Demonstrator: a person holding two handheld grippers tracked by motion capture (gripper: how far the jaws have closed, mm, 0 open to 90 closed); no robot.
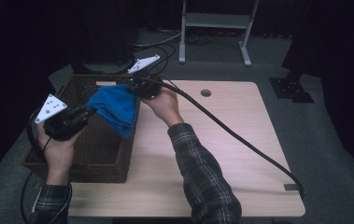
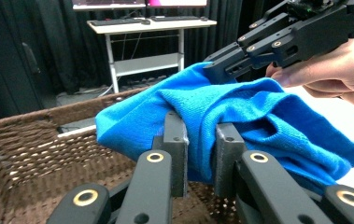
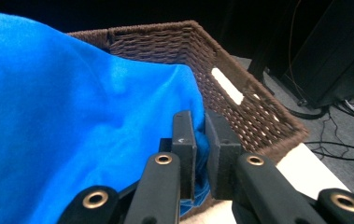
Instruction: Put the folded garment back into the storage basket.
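Holding a folded blue cloth (image 1: 115,108) over a wicker basket (image 1: 95,158), both grippers were clamped on its fabric.

The left gripper (image 1: 85,115) pinched the cloth's near-left edge and the right gripper (image 1: 136,87) its far-right edge; the cloth hung above the basket's right wall at the table's (image 1: 221,140) left side. Risk: each grip took only a thin fold, so uneven pull could slip one edge free, unfolding the cloth or draping it across the rim onto the table.

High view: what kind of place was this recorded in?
Probably a curtained lab or recording studio: black curtains all round, grey carpet, a pale wooden table, and a desk with keyboards behind.
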